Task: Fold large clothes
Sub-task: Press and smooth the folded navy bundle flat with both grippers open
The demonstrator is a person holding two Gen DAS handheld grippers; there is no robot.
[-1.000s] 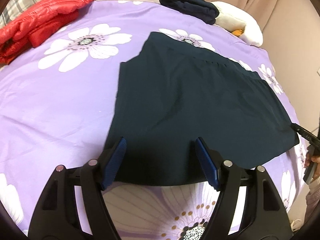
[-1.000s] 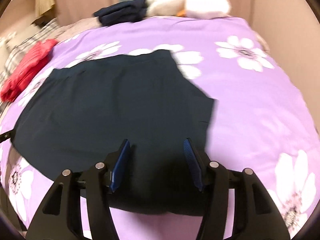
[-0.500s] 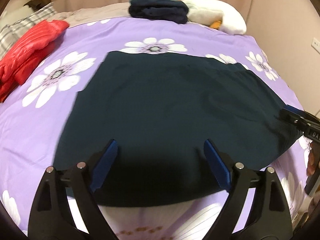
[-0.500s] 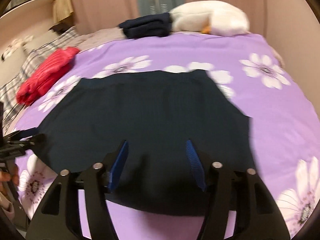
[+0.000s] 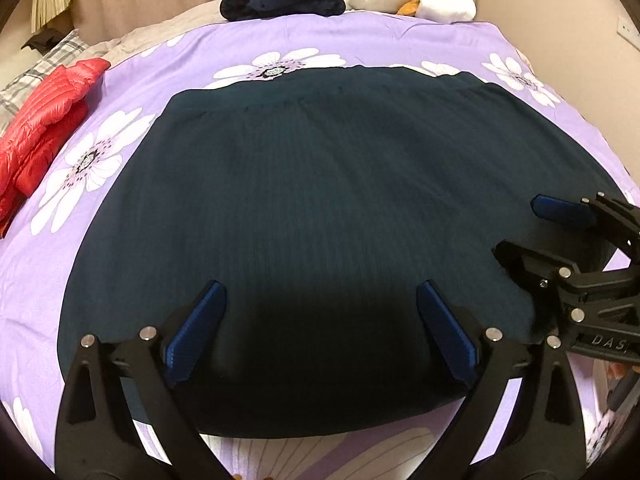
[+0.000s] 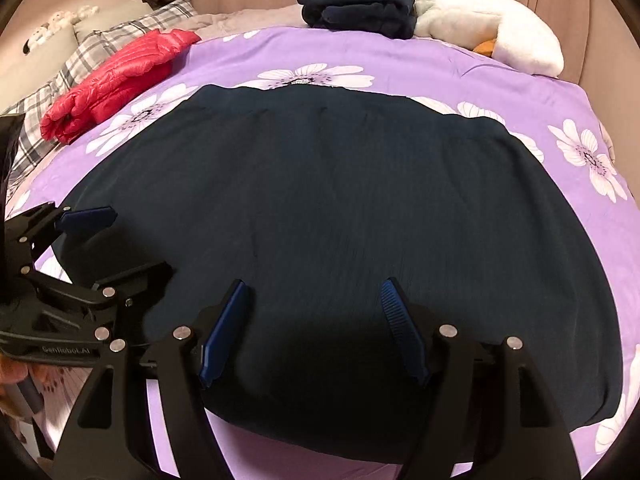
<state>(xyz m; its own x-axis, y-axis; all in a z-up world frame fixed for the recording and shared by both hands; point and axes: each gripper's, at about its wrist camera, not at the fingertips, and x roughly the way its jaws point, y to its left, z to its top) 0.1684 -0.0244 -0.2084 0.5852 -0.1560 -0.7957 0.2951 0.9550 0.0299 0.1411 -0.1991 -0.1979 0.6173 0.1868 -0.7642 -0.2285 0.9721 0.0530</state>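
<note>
Lying flat on the purple flowered bed (image 5: 168,56) — a dark garment (image 5: 328,208). Left tool (image 5: 320,332) and right tool (image 6: 316,328) gape above its near edge (jaws just widened, nothing gripped).

The dark navy garment (image 5: 320,208) lies spread flat. It covers the middle of the purple flowered bedspread (image 5: 200,56)

Warm, dim indoor light fills both views, soft and even, with no glare. The dark garment (image 5: 320,208) swallows detail; only faint ribbing and creases show. A deep shadow pools on it at the bed's near edge, between each tool's jaws. Fisheye distortion bows the bed (image 6: 440,68) into a dome and blackens the corners. Focus is fair at the centre; the far edge and frame margins look soft and slightly smeared.
</note>
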